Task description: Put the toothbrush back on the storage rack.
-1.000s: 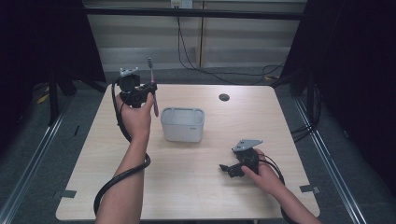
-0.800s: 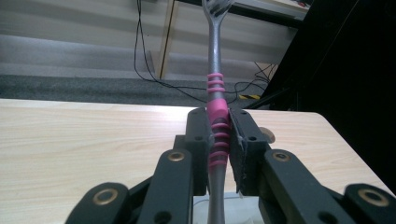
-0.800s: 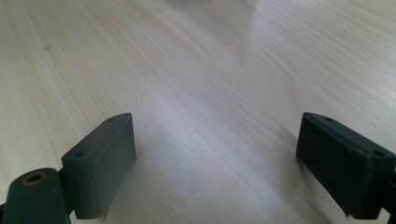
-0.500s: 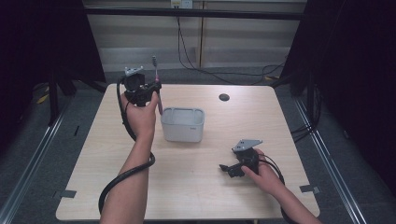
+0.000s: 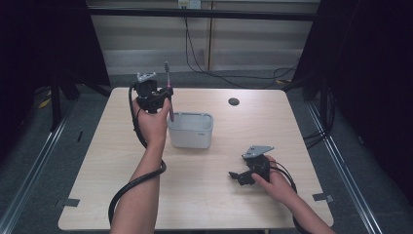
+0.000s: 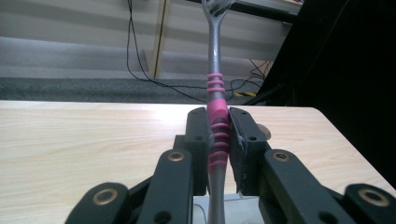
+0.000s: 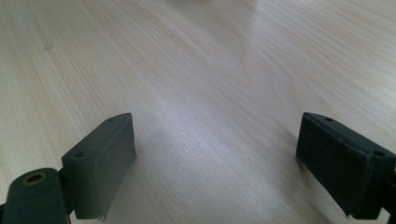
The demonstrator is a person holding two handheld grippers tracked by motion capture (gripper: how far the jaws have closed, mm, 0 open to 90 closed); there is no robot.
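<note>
Left gripper view: the left gripper (image 6: pixel 218 140) clamps a fork (image 6: pixel 215 88) by its pink-ribbed handle, tines upright above the jaws. Just below and beside it in the high view sits a pale tub (image 5: pixel 191 129); its contents cannot be made out. The right gripper (image 5: pixel 238 176), well apart, rests on the table (image 5: pixel 204 200), jaws wide with nothing between them.

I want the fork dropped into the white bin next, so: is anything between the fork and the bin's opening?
Nothing visible. The left gripper holds the fork upright, tines up, just beyond the white bin's left rim; the bin's opening looks unobstructed.
</note>
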